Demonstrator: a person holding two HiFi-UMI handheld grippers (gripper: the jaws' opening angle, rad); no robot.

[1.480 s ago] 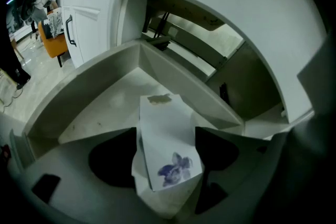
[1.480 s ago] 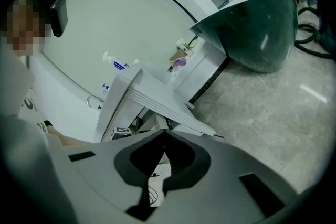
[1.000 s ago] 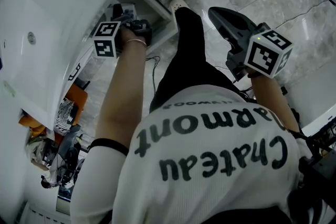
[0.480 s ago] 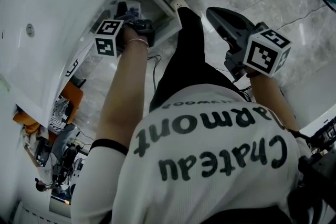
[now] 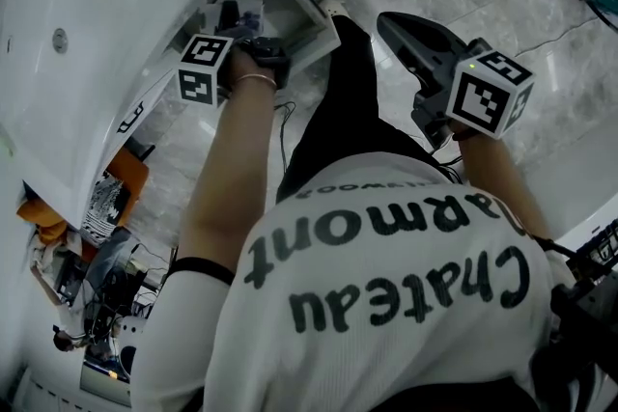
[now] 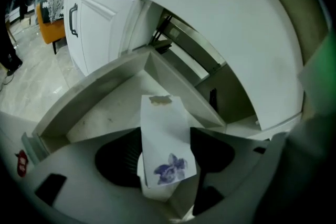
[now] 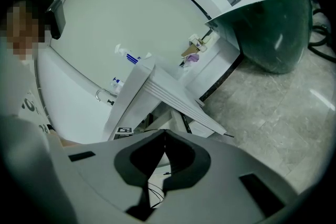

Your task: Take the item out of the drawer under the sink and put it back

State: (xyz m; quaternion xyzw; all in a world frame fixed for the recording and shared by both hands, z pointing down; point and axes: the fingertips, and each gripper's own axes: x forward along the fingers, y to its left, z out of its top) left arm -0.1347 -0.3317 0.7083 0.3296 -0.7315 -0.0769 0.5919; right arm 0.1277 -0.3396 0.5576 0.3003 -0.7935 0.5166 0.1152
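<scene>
Left gripper view: white packet (image 6: 165, 140) between jaws.

The person's white shirt (image 5: 386, 352) carries large black lettering, upside down in the head view, reading "Chateau Marmont", with a smaller line above too small to read.

The person wore a white short-sleeved T-shirt (image 5: 386, 304) printed with black hand-drawn lettering – "Chateau Marmont" – along with a black band (image 5: 201, 269) at the left sleeve's hem, black trousers (image 5: 338, 101), a pale shoe (image 5: 333, 8) and a thin bracelet (image 5: 249, 76) on the left wrist. The left gripper (image 6: 166, 160) and right gripper (image 7: 164, 157) had pale grey shells and black jaw pads. Each was topped by a white cube (image 5: 200, 72) with black square markers, and the right one's showed a green light (image 5: 471, 67).
</scene>
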